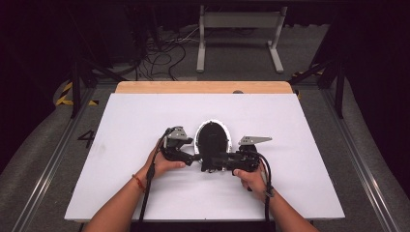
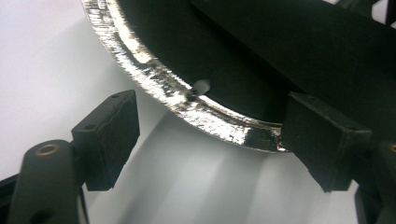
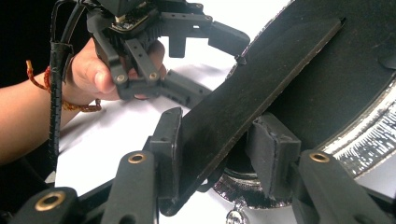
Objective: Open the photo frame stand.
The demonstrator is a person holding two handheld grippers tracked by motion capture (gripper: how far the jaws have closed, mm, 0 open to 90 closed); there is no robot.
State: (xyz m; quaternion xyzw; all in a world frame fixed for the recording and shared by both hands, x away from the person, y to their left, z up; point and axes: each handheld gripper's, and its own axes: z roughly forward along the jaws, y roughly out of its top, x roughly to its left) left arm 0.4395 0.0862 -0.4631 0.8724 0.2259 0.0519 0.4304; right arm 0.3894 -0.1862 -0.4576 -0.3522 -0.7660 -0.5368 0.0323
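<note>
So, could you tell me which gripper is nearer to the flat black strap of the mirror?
Right. The right gripper has its jaws on either side of the black strap, while the left gripper is open beside the mirror's silver rim.

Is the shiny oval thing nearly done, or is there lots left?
Done: the oval frame lies back-up on the white table. In hand: the right gripper pinches its black stand flap, while the left gripper is open at the silver rim. Left: probably standing the frame upright; it isn't yet.
</note>
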